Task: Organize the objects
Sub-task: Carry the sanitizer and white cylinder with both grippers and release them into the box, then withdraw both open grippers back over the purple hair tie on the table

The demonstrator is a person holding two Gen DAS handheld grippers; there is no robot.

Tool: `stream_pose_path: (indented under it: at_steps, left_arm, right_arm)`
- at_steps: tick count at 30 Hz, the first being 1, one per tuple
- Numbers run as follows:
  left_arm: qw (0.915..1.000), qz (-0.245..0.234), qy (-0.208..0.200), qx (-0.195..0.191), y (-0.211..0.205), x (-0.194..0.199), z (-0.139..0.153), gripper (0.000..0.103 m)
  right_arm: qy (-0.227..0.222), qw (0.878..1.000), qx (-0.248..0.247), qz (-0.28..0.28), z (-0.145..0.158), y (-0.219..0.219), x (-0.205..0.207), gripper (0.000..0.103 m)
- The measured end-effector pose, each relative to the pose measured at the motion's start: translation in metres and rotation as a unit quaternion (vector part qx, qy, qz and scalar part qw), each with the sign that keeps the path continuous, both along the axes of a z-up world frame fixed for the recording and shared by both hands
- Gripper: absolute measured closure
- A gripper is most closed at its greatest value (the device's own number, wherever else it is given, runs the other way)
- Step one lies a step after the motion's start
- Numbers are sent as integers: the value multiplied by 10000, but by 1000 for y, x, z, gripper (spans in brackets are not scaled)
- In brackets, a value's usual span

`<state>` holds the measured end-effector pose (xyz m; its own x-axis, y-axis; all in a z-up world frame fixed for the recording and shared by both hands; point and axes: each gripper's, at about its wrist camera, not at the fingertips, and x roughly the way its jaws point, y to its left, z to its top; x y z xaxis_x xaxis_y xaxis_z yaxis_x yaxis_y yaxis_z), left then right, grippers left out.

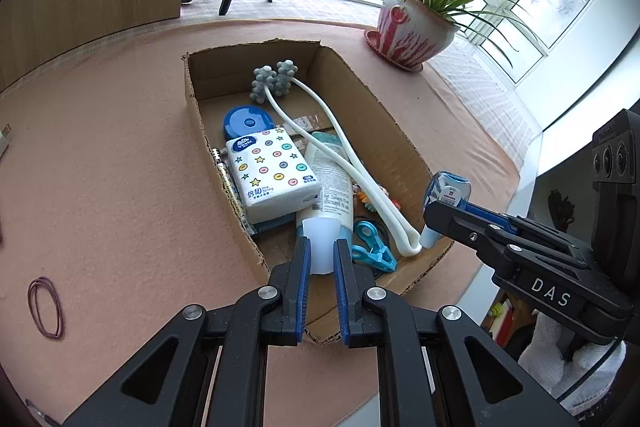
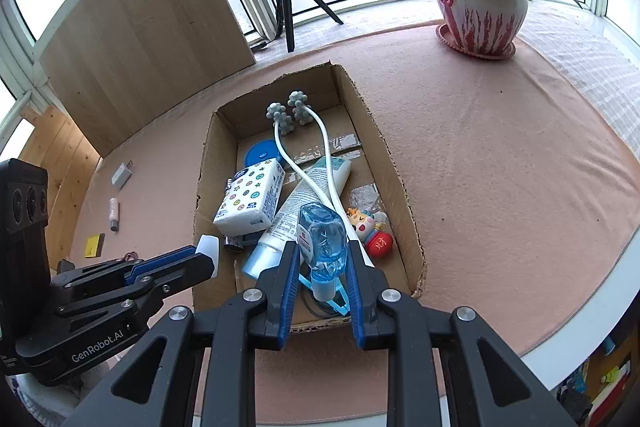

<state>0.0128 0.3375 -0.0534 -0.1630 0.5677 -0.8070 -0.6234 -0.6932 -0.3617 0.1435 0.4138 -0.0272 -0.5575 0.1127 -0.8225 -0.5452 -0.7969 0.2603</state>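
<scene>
Pinching: left tool (image 1: 322, 259) white cap (image 1: 320, 247), upright | right tool (image 2: 323, 267) blue bottle (image 2: 322, 241), neck toward camera

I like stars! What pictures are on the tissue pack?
Coloured stars and buttons on white tissue pack, clearest in the left wrist view.

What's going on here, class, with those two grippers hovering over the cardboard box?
A person is tidying small items into a cardboard box on a pink-covered table. The left gripper is shut on a small white cap; the right gripper is shut on a clear blue bottle. Both hover over the box's near end, which already holds a tissue pack, a tube and a massager.
</scene>
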Motion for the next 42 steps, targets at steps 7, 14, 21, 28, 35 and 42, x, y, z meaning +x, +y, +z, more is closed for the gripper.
stream_pose_path:
  at_steps: [7,14,21,28,35,42]
  left_arm:
    - [10000,-26,0,-27,4,3,-2,91]
    - [10000,-57,4,-71,8,4,-5,91]
    - [9999,115,-8,-106,0,2,-4,74]
    - [9993,360,-40,-60,-24,-2,0,74]
    - [9966,812,-128,-69,-69,-9,2,74]
    - [9884,1504,-153,-137,-137,-16,3,74]
  right_arm:
    - [-45,10000,-28,-25,-5,5,4,82]
    - [-54,10000,-61,-36,-6,8,4,82]
    - [-7,9999,43,-155,-3,10,4,63]
    - [16,9998,-2,-209,1,9,-1,59]
    - [76,9999,-78,68,5,-12,-20,59]
    - [136,9980,-144,593,9,-49,-52,59]
